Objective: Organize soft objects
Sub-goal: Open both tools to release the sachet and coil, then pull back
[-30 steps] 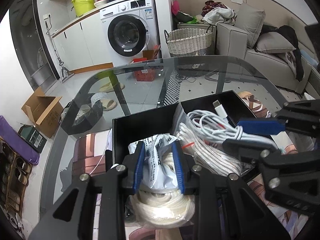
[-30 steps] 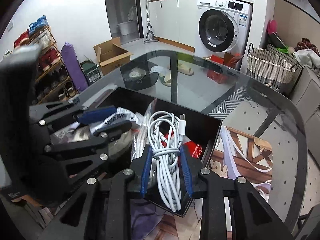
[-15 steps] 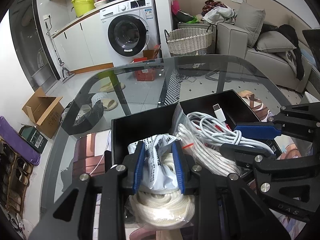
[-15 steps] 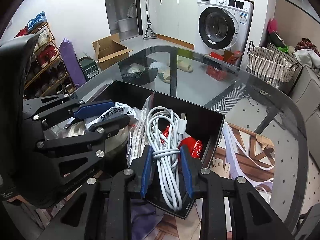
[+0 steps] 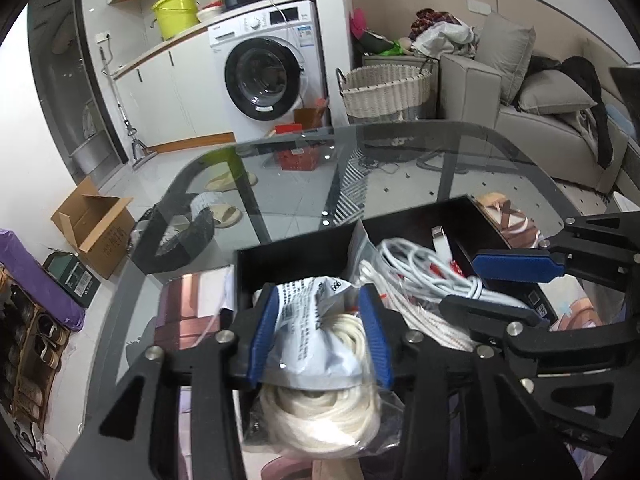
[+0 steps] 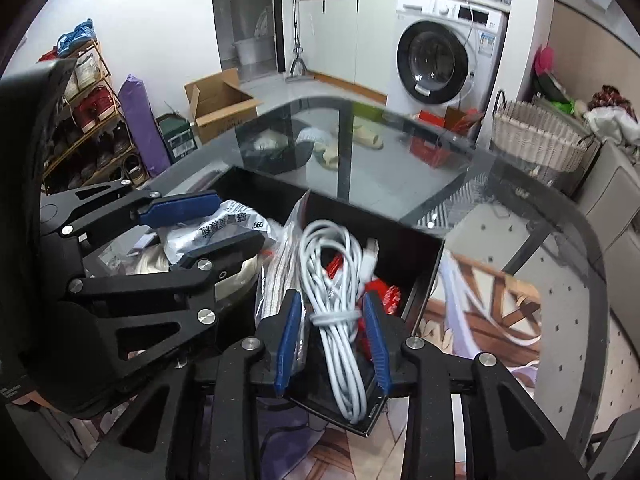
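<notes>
The left hand-held gripper (image 5: 320, 332) is clamped on a clear plastic bag of cream rope (image 5: 320, 412) at the open black rectangular box (image 5: 296, 252); the right hand-held gripper (image 6: 332, 340) stands apart around a bundled white charging cable (image 6: 336, 280) lying in that box on the glass worktop (image 5: 400, 168).

Soft bundles at a black box (image 6: 416, 276) on the glass desk (image 5: 400, 168)

A clear bag of cream rope (image 5: 320, 412), topped by a grey printed label, sits between the pads of the left tongs (image 5: 320, 336), its coil bulging below them. A white cable (image 6: 340, 320), looped and tied at its waist, lies lengthwise between the pads of the right tongs (image 6: 332, 344), over the box's near corner. A bagged white braided cord (image 5: 416, 316) lies between both tongs.
</notes>
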